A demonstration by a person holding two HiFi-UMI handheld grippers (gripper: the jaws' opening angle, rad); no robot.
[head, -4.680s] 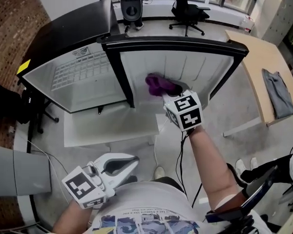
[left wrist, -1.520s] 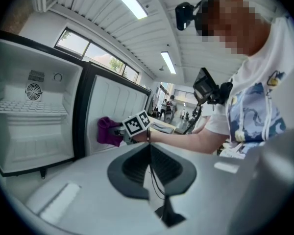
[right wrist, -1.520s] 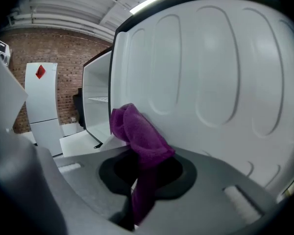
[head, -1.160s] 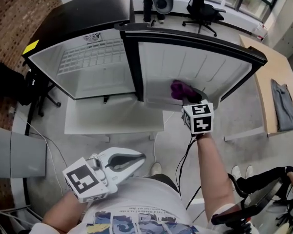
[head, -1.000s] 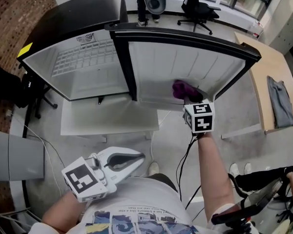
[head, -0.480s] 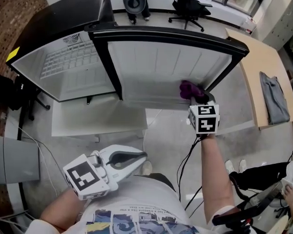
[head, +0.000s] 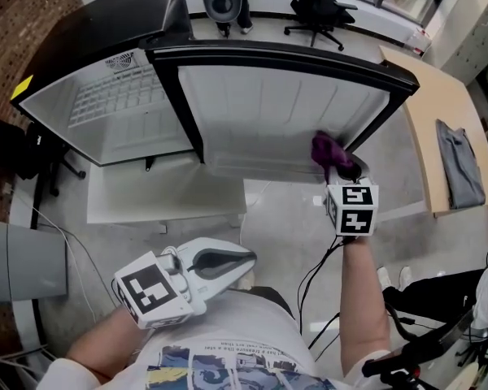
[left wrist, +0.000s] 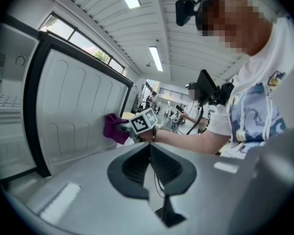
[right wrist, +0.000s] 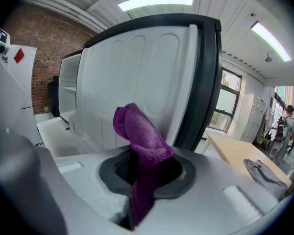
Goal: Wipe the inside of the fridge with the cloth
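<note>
The fridge stands open; its white ribbed door liner faces me inside a black frame. My right gripper is shut on the purple cloth and presses it against the liner's lower right corner, next to the black edge. In the right gripper view the cloth bunches up out of the jaws in front of the liner. My left gripper is shut and holds nothing, low by my torso. In the left gripper view its jaws meet, with the cloth seen beyond.
The fridge's inside with a wire shelf lies at the left. A white panel lies on the floor below it. A wooden table with a grey rag stands at the right. Office chairs are behind the fridge.
My right gripper has slid the purple cloth rightward along the bottom of the door liner, from its middle to the lower right corner. The left gripper has barely moved.
</note>
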